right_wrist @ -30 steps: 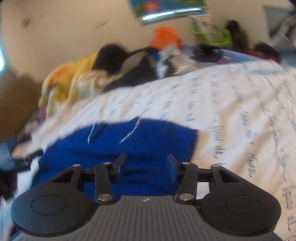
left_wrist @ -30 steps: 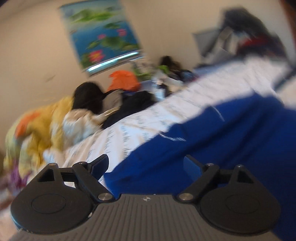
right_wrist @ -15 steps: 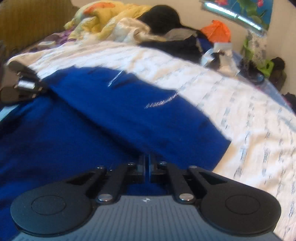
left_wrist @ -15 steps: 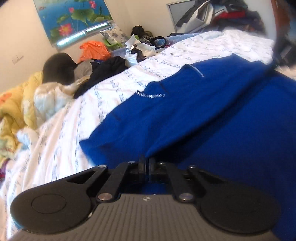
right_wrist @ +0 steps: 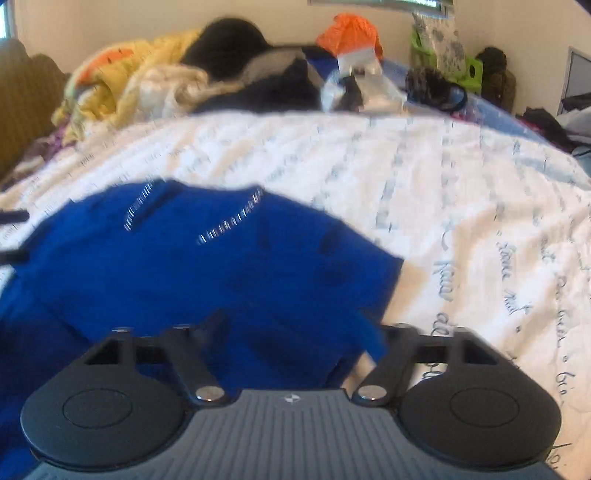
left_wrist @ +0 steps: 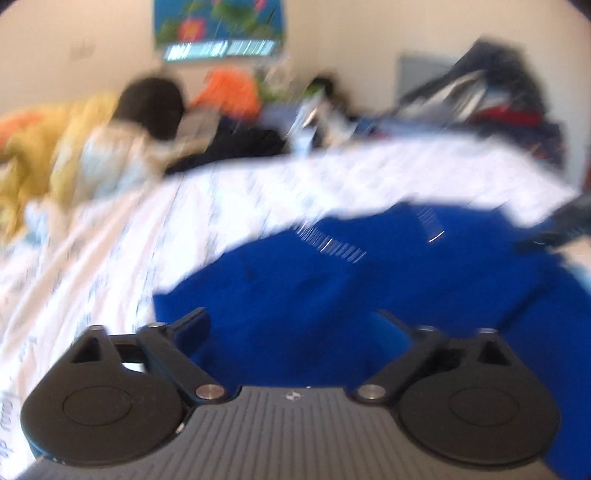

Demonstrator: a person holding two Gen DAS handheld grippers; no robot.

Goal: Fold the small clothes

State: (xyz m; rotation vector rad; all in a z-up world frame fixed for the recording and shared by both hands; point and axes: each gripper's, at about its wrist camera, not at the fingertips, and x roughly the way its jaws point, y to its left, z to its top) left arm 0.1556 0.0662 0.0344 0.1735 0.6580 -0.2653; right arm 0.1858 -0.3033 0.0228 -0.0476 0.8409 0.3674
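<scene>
A blue garment (left_wrist: 332,280) lies on the white printed bedsheet (left_wrist: 110,258), with silver stitching on it. It also shows in the right wrist view (right_wrist: 207,266), folded over itself near my fingers. My left gripper (left_wrist: 295,325) is open just above the garment's near left part. My right gripper (right_wrist: 295,328) is open over the garment's near right corner. Neither holds anything. The left wrist view is blurred by motion. The right gripper shows at the right edge of the left wrist view (left_wrist: 565,225).
A heap of yellow, black and orange clothes (right_wrist: 177,74) lies at the far side of the bed. More clothes are piled at the far right (left_wrist: 480,99). A flower picture (left_wrist: 221,26) hangs on the wall. The sheet (right_wrist: 480,221) stretches right of the garment.
Both grippers were shut on the blue garment half a second ago and are now open. The fold has been laid down and both grippers have drawn back.
</scene>
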